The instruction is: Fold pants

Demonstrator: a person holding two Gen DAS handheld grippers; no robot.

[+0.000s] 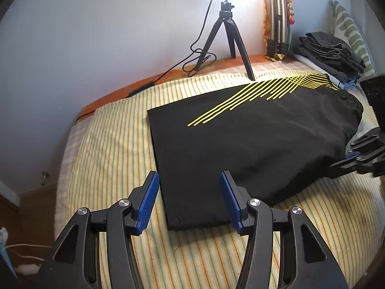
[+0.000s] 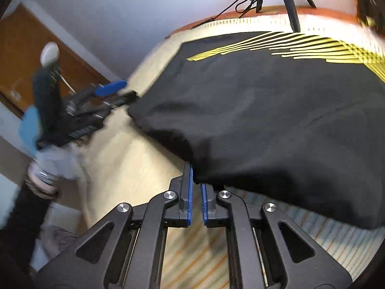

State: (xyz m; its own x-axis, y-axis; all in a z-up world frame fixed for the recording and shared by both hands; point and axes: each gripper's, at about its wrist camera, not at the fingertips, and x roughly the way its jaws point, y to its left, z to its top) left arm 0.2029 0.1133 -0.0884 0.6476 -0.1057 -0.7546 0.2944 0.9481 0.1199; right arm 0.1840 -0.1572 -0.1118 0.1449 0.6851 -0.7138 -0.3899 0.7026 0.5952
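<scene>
Black pants point(image 1: 252, 132) with yellow stripes lie folded lengthwise on a yellow striped bedspread point(image 1: 108, 156). My left gripper point(image 1: 190, 187) is open, just above the near hem corner of the pants, its blue pads either side of the hem edge. It also shows at the left of the right wrist view point(image 2: 115, 91). My right gripper point(image 2: 196, 183) is shut on the near edge of the pants point(image 2: 276, 120) at the waist end and holds it a little above the bed. It shows at the right edge of the left wrist view point(image 1: 356, 159).
A black tripod point(image 1: 226, 36) with a cable stands at the bed's far edge under a bright lamp. A stack of folded dark clothes point(image 1: 334, 50) and a pillow point(image 1: 351, 31) lie at the far right. A wooden door point(image 2: 36, 55) is to the left.
</scene>
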